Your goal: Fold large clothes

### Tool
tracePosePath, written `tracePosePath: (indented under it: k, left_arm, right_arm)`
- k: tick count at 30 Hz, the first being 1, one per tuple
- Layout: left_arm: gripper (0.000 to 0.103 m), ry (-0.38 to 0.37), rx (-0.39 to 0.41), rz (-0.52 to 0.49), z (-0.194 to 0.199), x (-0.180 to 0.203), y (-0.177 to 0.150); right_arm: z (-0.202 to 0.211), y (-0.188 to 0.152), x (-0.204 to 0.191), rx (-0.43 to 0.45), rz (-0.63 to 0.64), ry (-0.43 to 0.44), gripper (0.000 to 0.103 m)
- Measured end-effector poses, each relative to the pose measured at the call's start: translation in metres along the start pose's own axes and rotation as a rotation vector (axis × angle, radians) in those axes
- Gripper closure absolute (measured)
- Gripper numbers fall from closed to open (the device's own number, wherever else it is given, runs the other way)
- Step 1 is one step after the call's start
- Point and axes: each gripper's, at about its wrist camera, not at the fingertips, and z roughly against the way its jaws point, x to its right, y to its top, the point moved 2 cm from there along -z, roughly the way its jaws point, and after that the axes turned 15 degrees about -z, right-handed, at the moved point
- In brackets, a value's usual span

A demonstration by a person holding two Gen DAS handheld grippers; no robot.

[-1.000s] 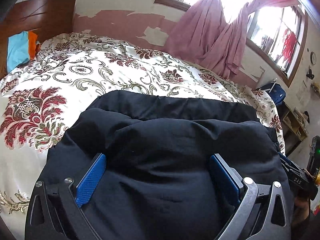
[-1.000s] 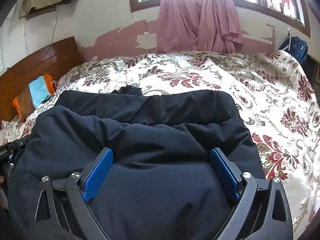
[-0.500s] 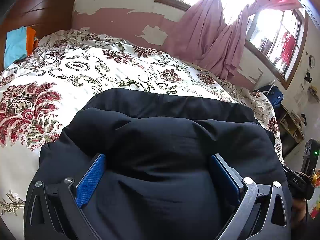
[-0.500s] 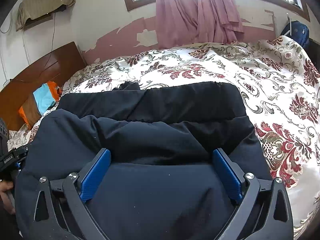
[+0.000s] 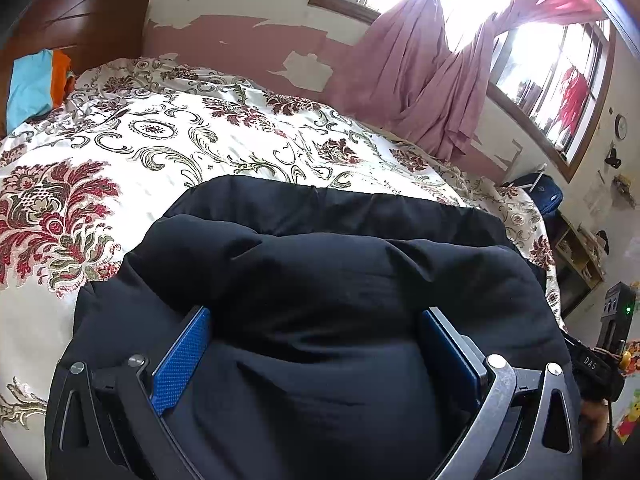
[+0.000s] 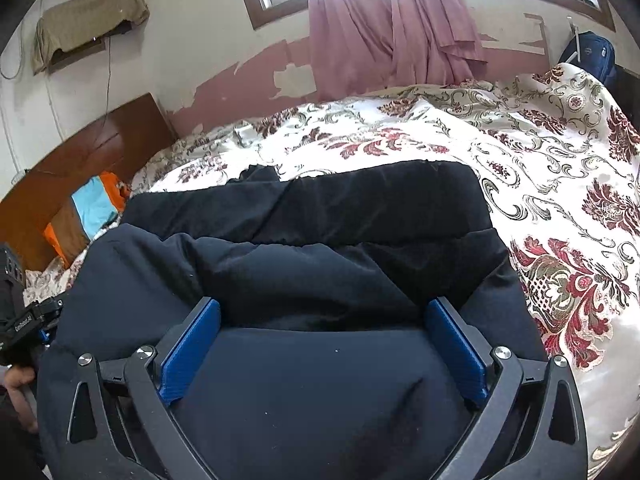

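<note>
Nearest the left wrist camera, the left hand-held gripper (image 5: 316,354) has its blue pads spread wide, and a thick bulge of the black coat (image 5: 328,280) fills the gap between them. The pads flank the cloth but do not look clamped on it. The right hand-held gripper (image 6: 320,350) stands the same way, fingers wide apart with the coat (image 6: 312,264) swelling up between them.

My reading is that a fold is being laid down or pressed flat: the near part of the coat lies doubled over the part beyond it, and both grippers sit low against the top layer. The next move probably calls for flattening the puffy fold, then choosing a fresh edge to pinch for another fold. The padding may spring back.

The coat is dark navy to black, padded and bulky, with soft creases and a rounded folded ridge across its middle. A flatter band of it lies past that ridge, straight-edged on the far side. It rests on the bed (image 5: 120,148), on a white floral spread, near the bed's close edge.

Beyond are the headboard (image 6: 92,152) and pink curtains (image 6: 380,28).
</note>
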Motion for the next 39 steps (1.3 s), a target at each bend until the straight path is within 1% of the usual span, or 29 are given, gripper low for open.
tracePosePath:
  k: [3, 5, 7, 10, 11, 14, 17, 19, 20, 22, 25, 26, 28, 31, 33, 39]
  left_arm:
    - [0.0, -0.016, -0.003, 0.01, 0.007, -0.005, 0.0]
    - [0.0, -0.012, -0.013, 0.011, 0.014, -0.008, 0.0]
    - [0.0, 0.001, -0.02, 0.002, 0.023, -0.013, 0.0]
    - [0.0, -0.003, -0.012, 0.002, 0.044, -0.028, -0.003]
    - [0.0, -0.006, -0.012, 0.007, 0.052, -0.036, -0.005]
    - [0.0, -0.001, -0.017, -0.001, 0.075, -0.059, -0.014]
    - [0.0, 0.0, -0.032, -0.035, 0.094, -0.077, -0.028]
    - [0.0, -0.028, -0.051, -0.051, 0.101, -0.088, -0.038]
    - [0.0, -0.056, -0.069, -0.051, 0.102, -0.094, -0.043]
    - [0.0, -0.097, -0.097, -0.045, 0.1, -0.102, -0.051]
    - [0.0, -0.157, -0.136, -0.014, 0.093, -0.111, -0.061]
    - [0.0, -0.179, -0.146, 0.002, 0.087, -0.114, -0.062]
    - [0.0, -0.199, -0.166, 0.022, 0.079, -0.117, -0.064]
    - [0.0, -0.238, -0.227, 0.04, 0.062, -0.121, -0.069]
    - [0.0, -0.281, -0.26, 0.049, 0.05, -0.122, -0.072]
    - [0.0, -0.356, -0.286, 0.068, 0.035, -0.124, -0.077]
  right_arm:
    - [0.015, -0.001, 0.008, 0.028, -0.034, 0.026, 0.002]
    - [0.027, -0.002, 0.016, 0.041, -0.056, 0.023, 0.002]
    - [0.04, -0.004, 0.026, 0.05, -0.066, 0.009, 0.002]
    - [0.055, -0.007, 0.042, 0.041, -0.051, -0.025, 0.002]
    - [0.061, -0.009, 0.049, 0.035, -0.043, -0.045, 0.002]
    - [0.075, -0.013, 0.068, 0.013, -0.035, -0.068, 0.002]
    - [0.083, -0.017, 0.085, -0.034, -0.032, -0.055, 0.002]
    - [0.082, -0.02, 0.093, -0.084, -0.039, -0.036, 0.002]
    - [0.08, -0.023, 0.097, -0.105, -0.044, -0.02, 0.002]
    - [0.074, -0.027, 0.104, -0.157, -0.062, 0.026, 0.002]
    - [0.064, -0.031, 0.11, -0.193, -0.091, 0.065, 0.002]
    - [0.06, -0.032, 0.112, -0.206, -0.1, 0.079, 0.002]
    - [0.053, -0.034, 0.116, -0.231, -0.124, 0.103, 0.002]
    - [0.044, -0.039, 0.123, -0.272, -0.179, 0.158, 0.002]
    - [0.038, -0.045, 0.128, -0.296, -0.221, 0.196, 0.002]
    - [0.028, -0.055, 0.134, -0.332, -0.304, 0.281, 0.001]
